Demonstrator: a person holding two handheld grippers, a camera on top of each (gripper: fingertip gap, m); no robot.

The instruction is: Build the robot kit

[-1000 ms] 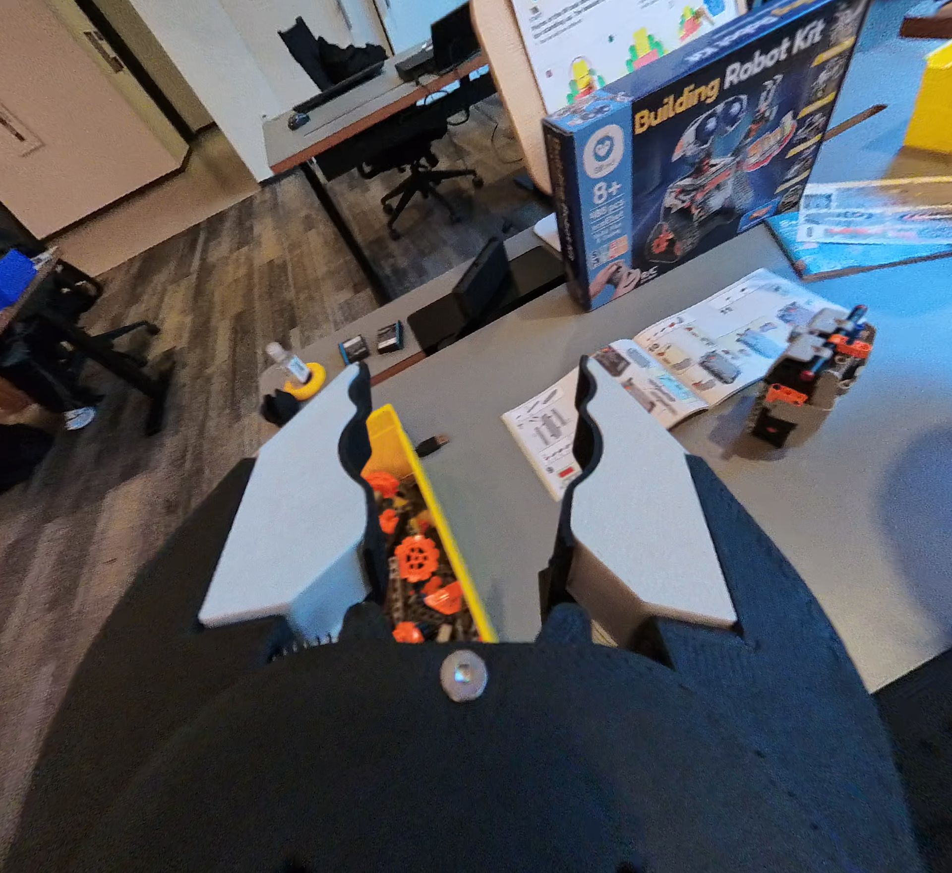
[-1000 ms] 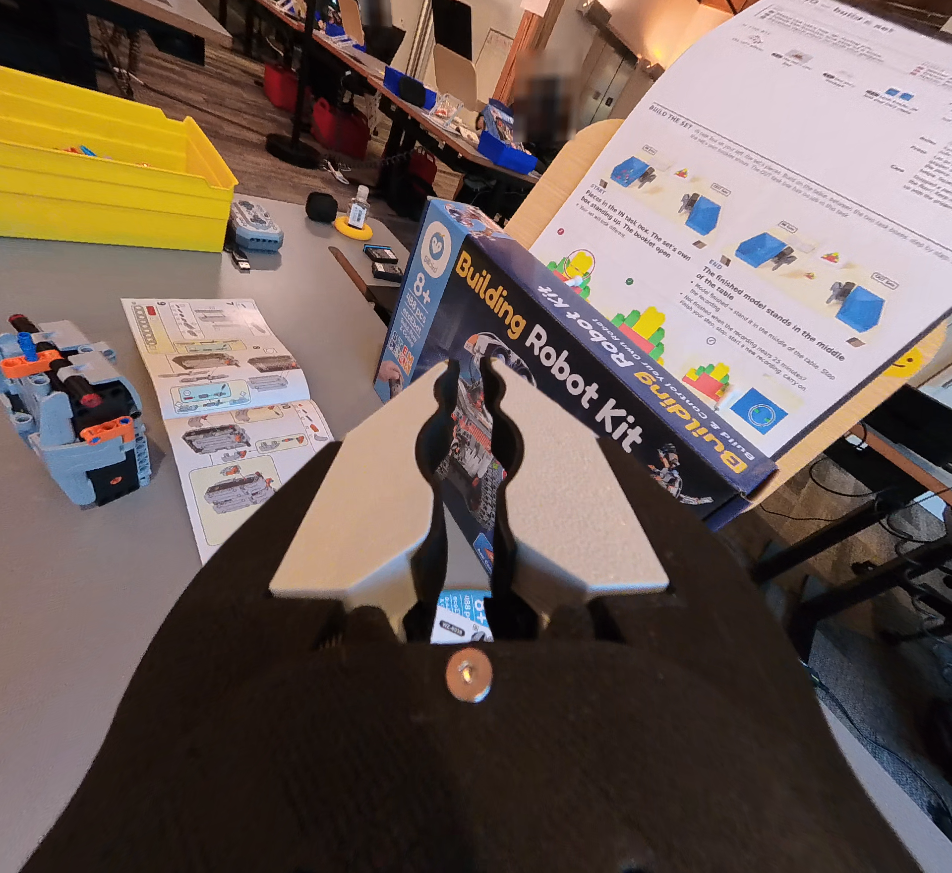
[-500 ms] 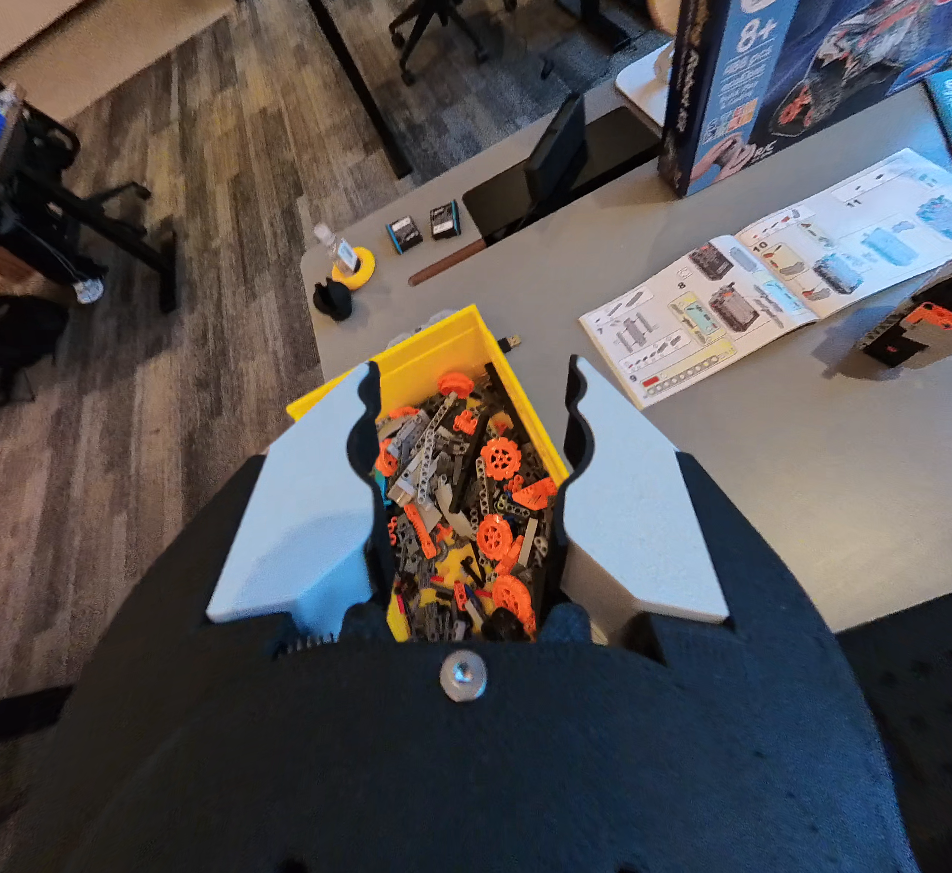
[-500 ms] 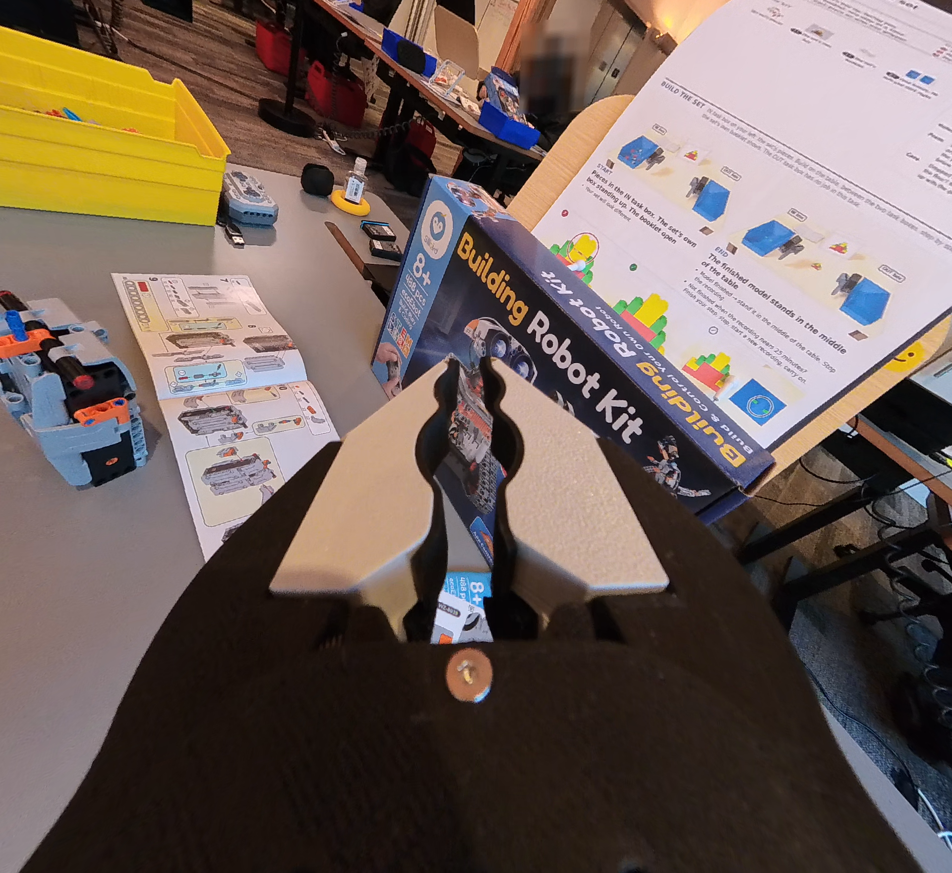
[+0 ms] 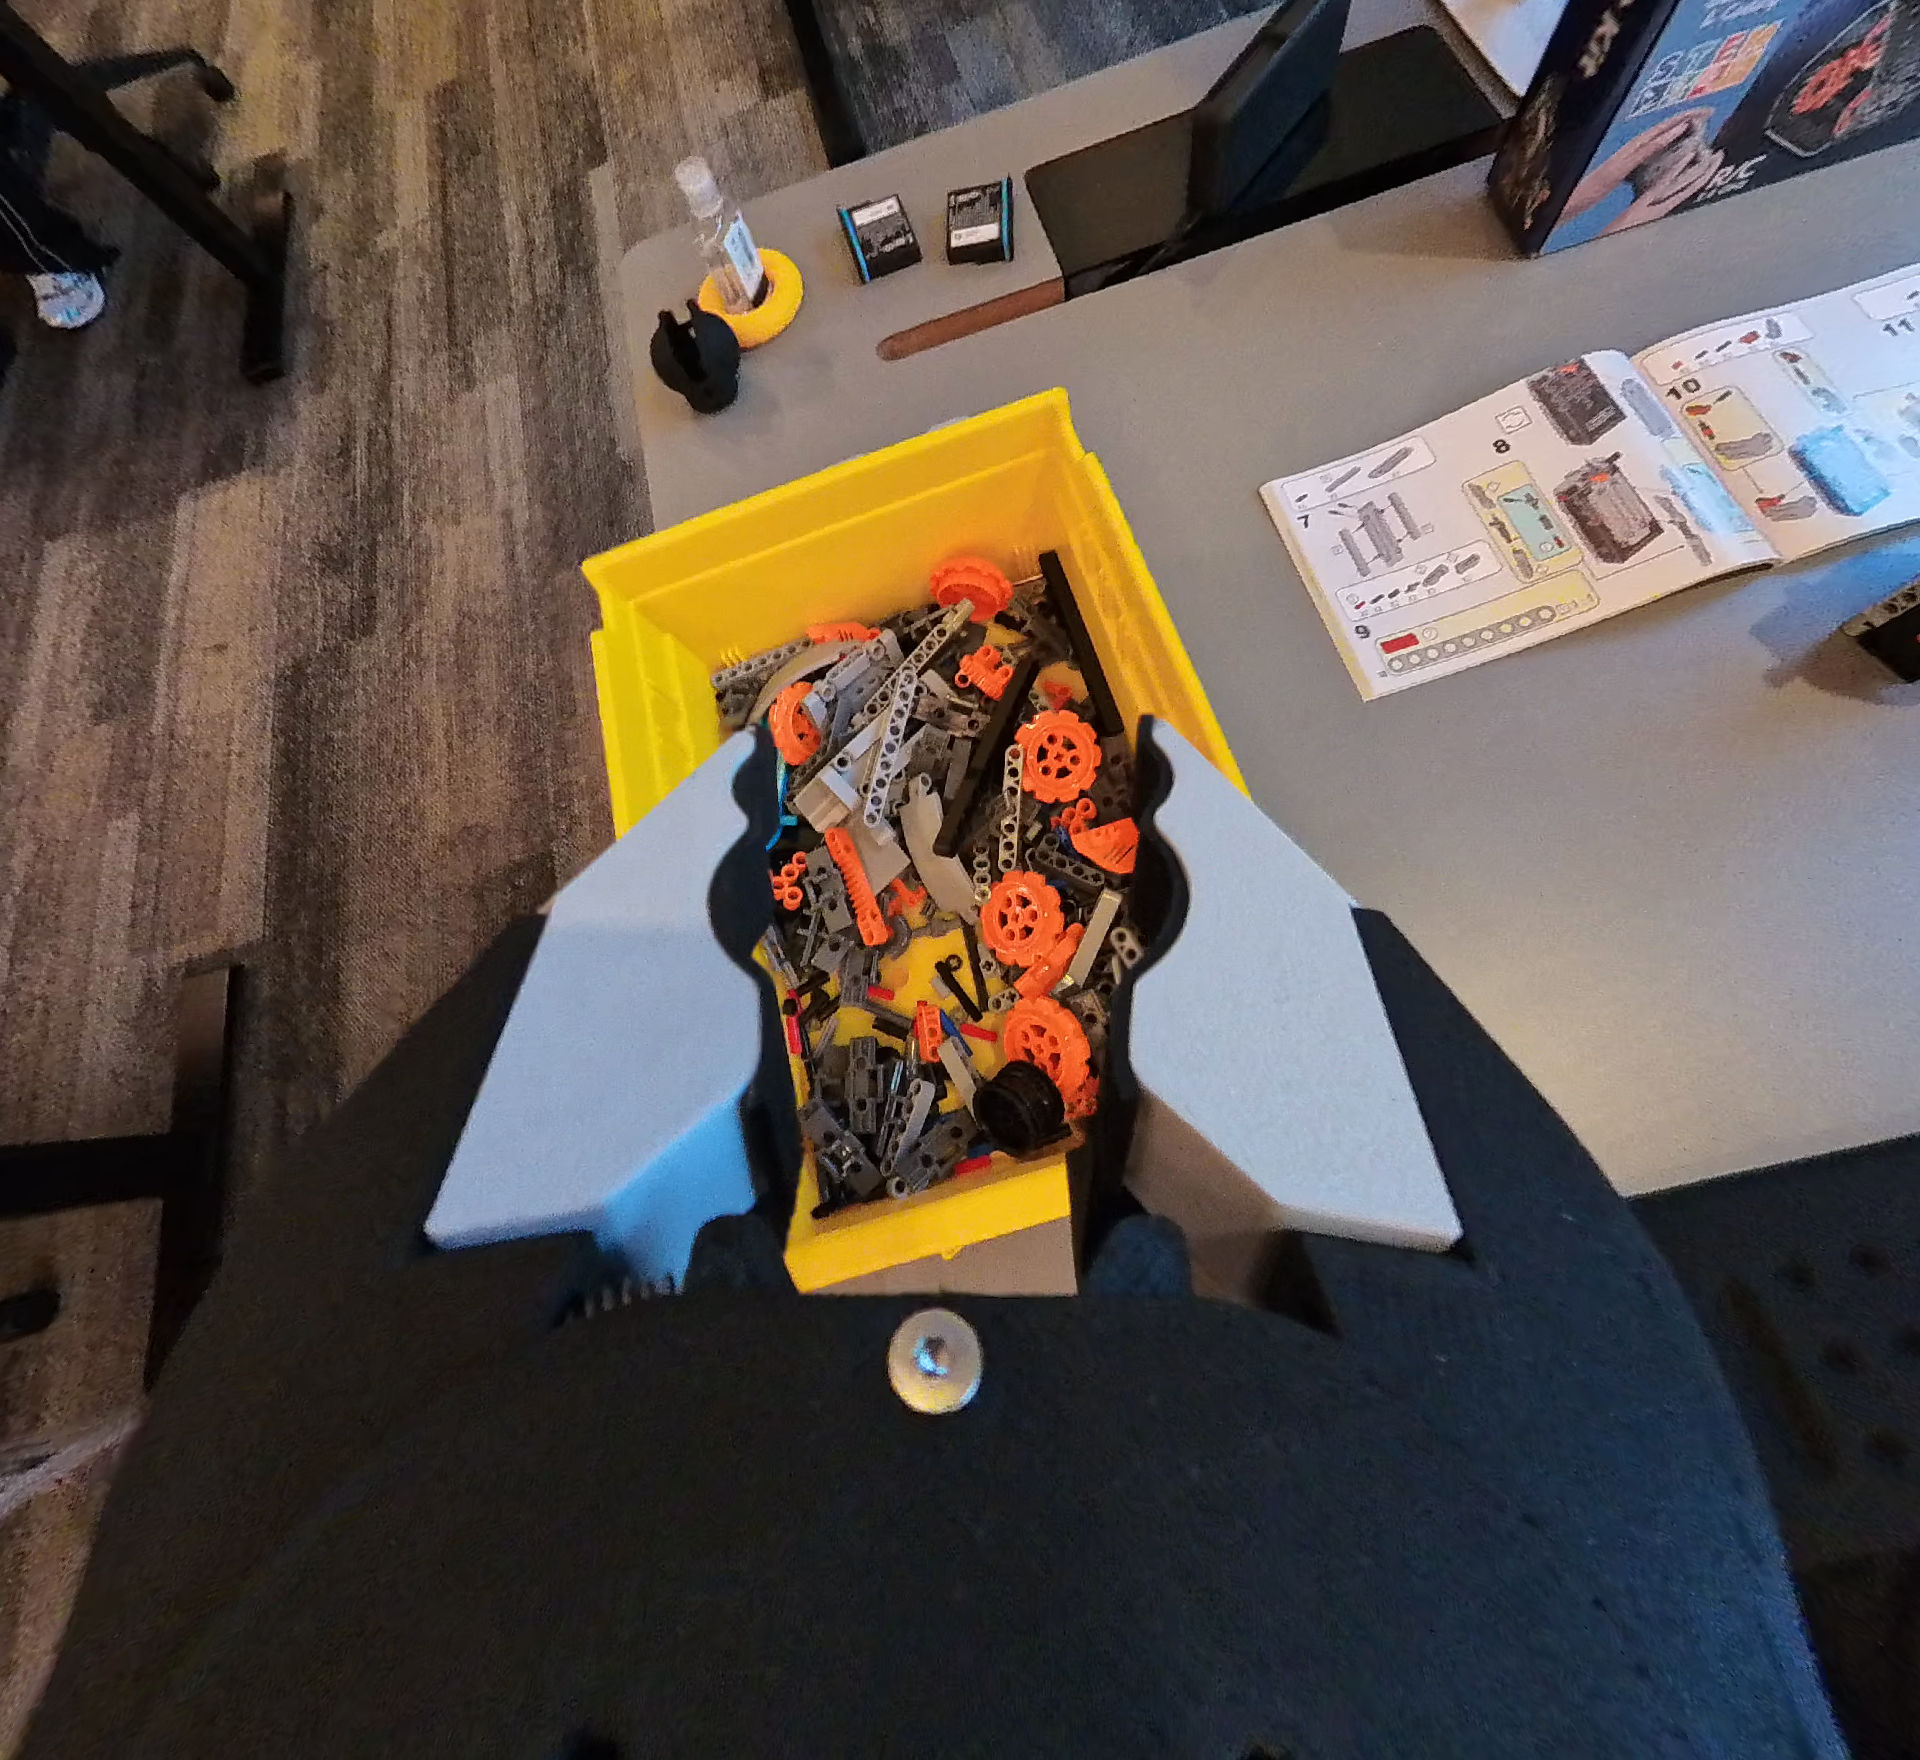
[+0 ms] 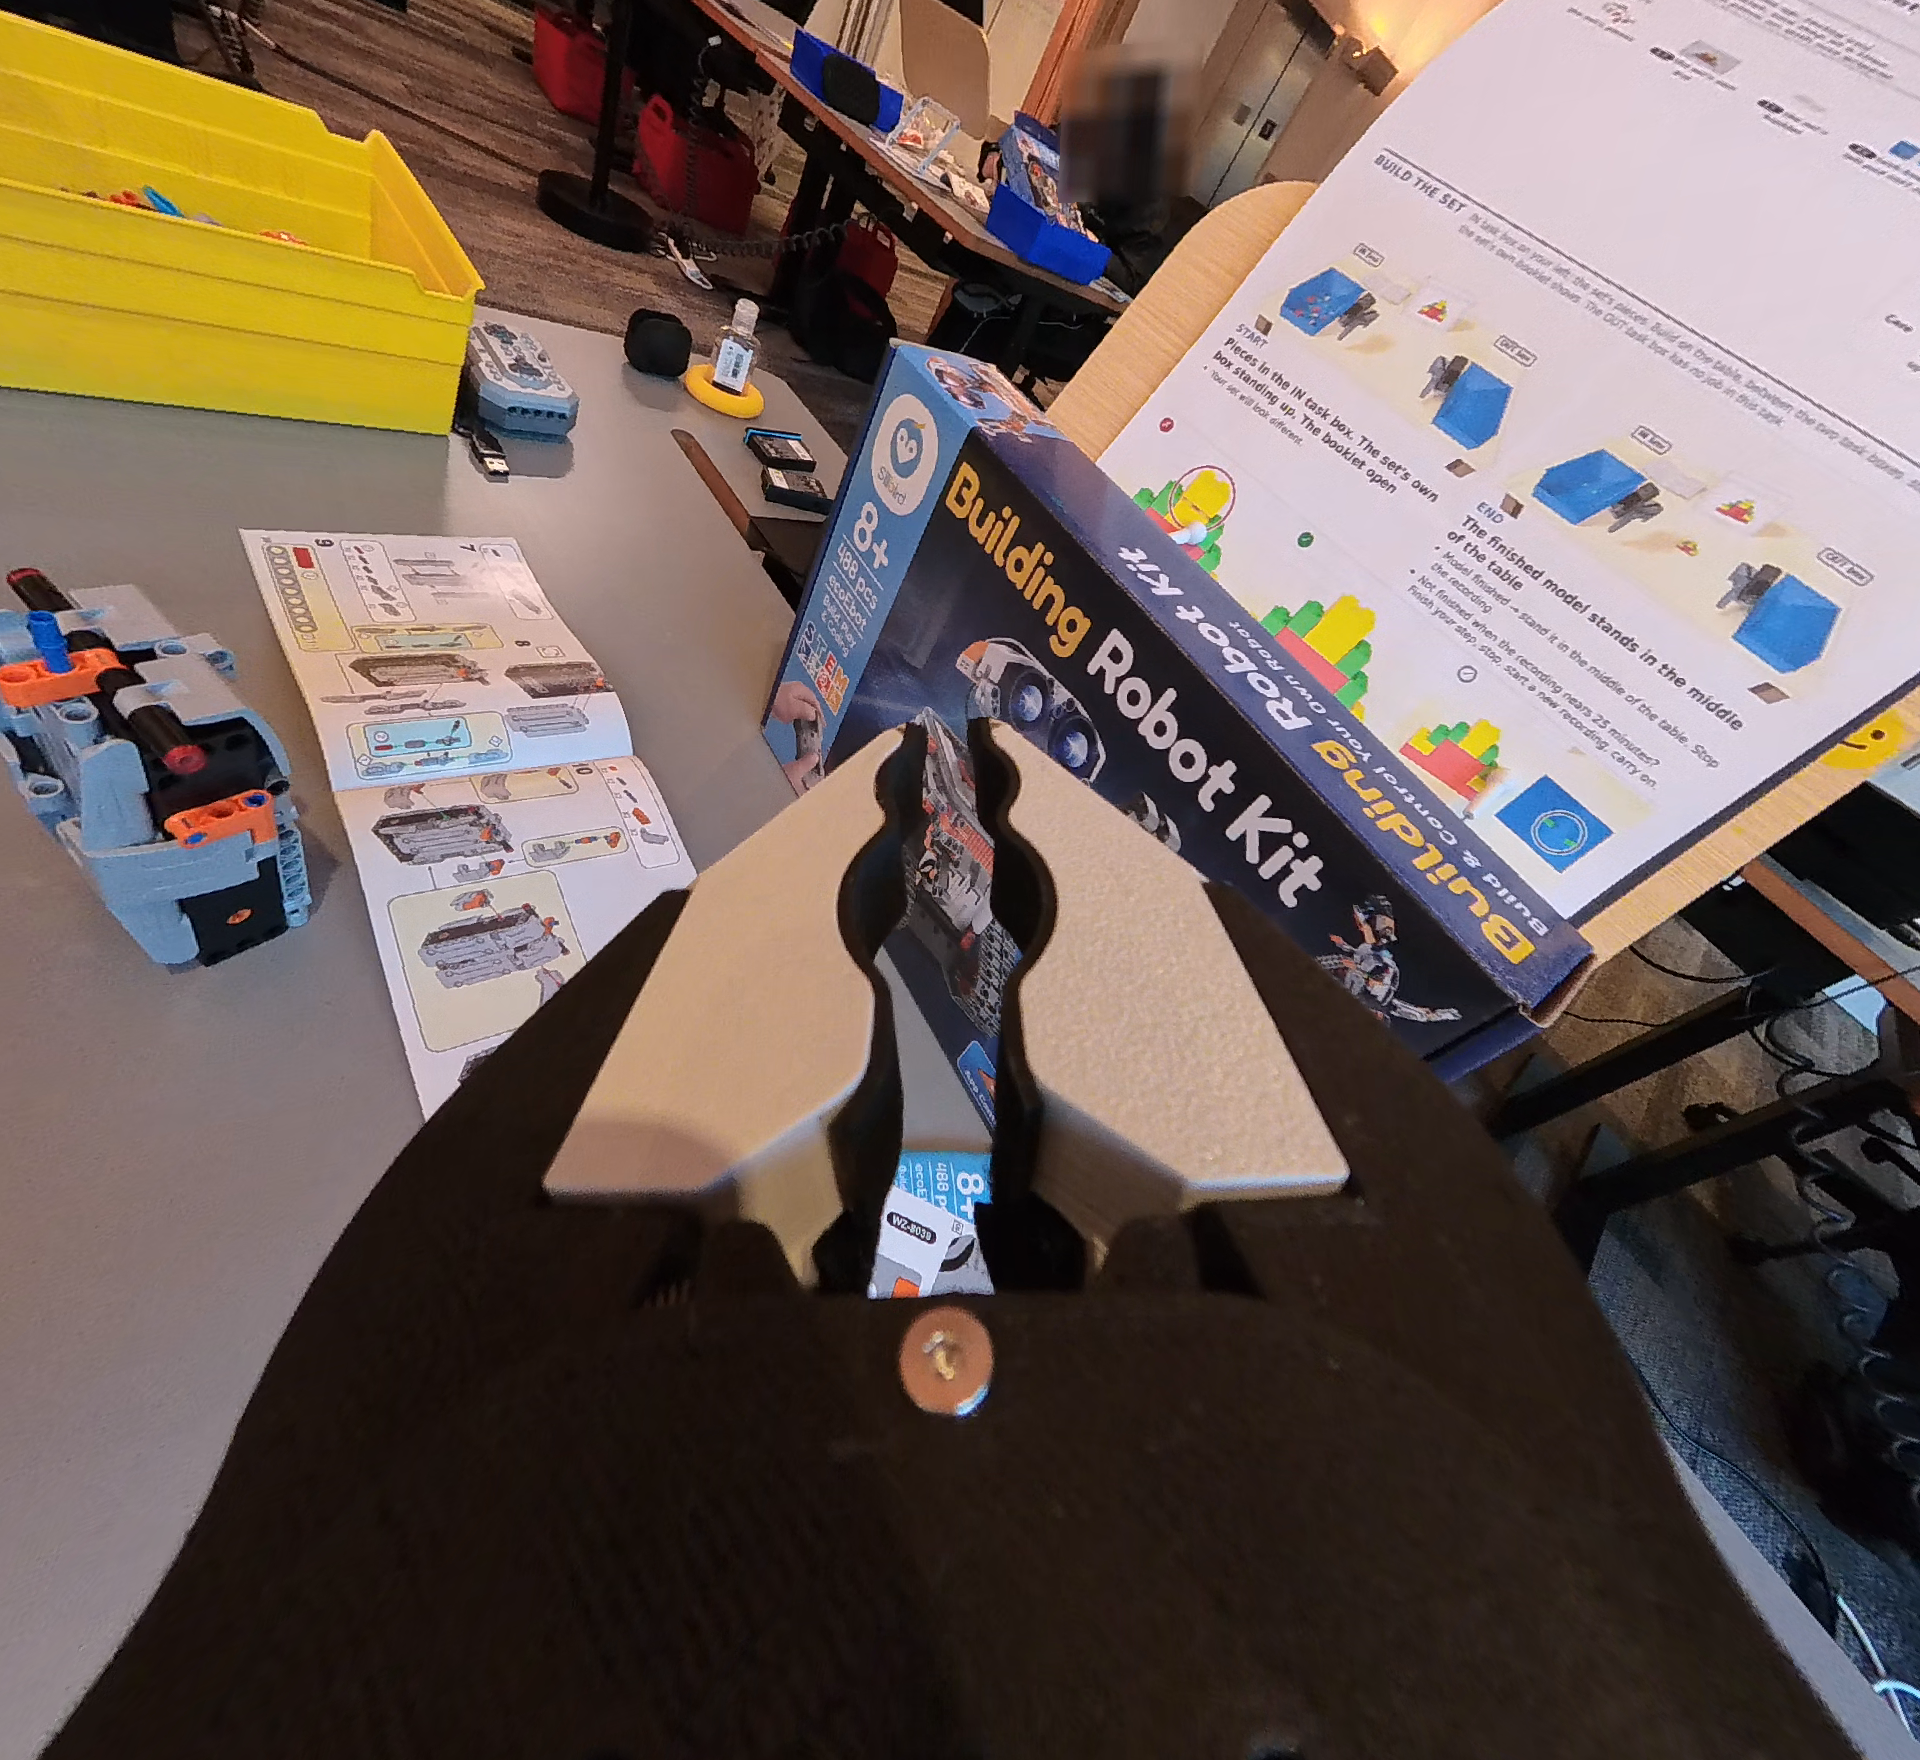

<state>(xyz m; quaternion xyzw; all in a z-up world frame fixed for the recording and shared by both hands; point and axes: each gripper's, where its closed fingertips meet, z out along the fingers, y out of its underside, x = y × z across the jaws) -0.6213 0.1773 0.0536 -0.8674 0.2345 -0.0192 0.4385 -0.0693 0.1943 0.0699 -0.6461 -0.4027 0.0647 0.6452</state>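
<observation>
The left tool (image 5: 948,754) is wide open and holds nothing. It hangs over a shiny yellow plastic bin (image 5: 831,515) in the middle of the frame. The bin is full of small building pieces (image 5: 935,879): round orange gears with teeth, long grey beams with holes, and a little black wheel (all in a messy heap). The bin sits on a smooth grey surface (image 5: 1455,879). An open paper booklet (image 5: 1558,515) lies flat at the right.

The right tool (image 6: 943,744) is almost closed, with a thin wavy gap, and grips nothing. It points at a dark blue cardboard box (image 6: 1143,723) standing on its long edge in the middle. At the left sits a blocky grey model (image 6: 145,775) with orange bits.
</observation>
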